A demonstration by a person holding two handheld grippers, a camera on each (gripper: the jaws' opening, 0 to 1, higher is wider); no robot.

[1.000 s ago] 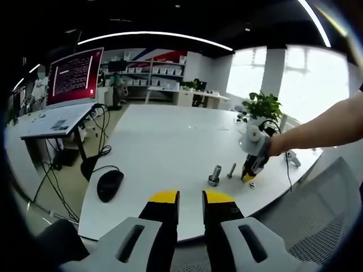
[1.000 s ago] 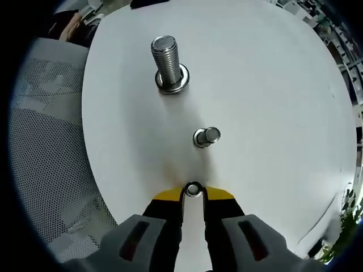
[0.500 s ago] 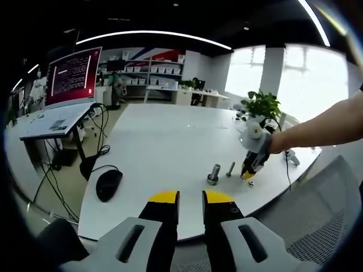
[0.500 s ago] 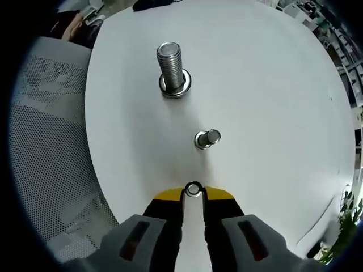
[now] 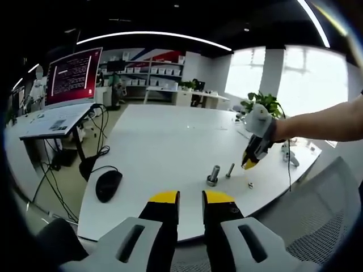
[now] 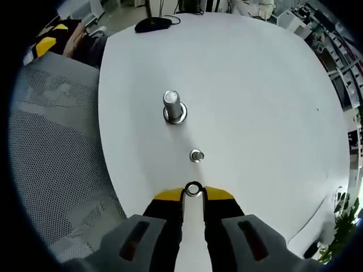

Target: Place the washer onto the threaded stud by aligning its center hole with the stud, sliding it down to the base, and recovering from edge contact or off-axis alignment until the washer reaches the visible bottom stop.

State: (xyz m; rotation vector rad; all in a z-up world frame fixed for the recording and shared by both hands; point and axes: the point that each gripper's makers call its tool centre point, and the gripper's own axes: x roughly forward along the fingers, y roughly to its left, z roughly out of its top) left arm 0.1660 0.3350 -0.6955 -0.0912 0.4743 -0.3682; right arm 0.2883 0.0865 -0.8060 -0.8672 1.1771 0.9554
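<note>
Between the yellow tips of the right gripper (image 6: 193, 194) sits the washer (image 6: 193, 189), a small steel ring pinched at its edges, jaws clenched on it, centre hole facing the camera. Right gripper view looks down from above on the white table (image 6: 255, 102): small threaded stud (image 6: 197, 155) stands upright just ahead of the tips, apart from the washer, not touching. Further along the same line is the big bolt (image 6: 173, 106), upright on its wide base, also untouched. Mesh chair back (image 6: 57, 170) hangs off the table edge at left; black mouse (image 6: 152, 23) at the far end w/ its cable.

Left gripper view: left gripper (image 5: 190, 196) held low at the near table edge, jaws apart w/ a narrow gap, nothing between them. Across the table the right gripper (image 5: 250, 163) hovers above the surface, a person's bare forearm (image 5: 323, 124) behind it. Big bolt (image 5: 214, 175) and small threaded stud (image 5: 230, 169) stand side by side below & left of it. Mouse (image 5: 109, 185) lies near the left edge; red-screen monitor (image 5: 74, 76) on a side desk; potted plant (image 5: 262, 104) behind the hand.
</note>
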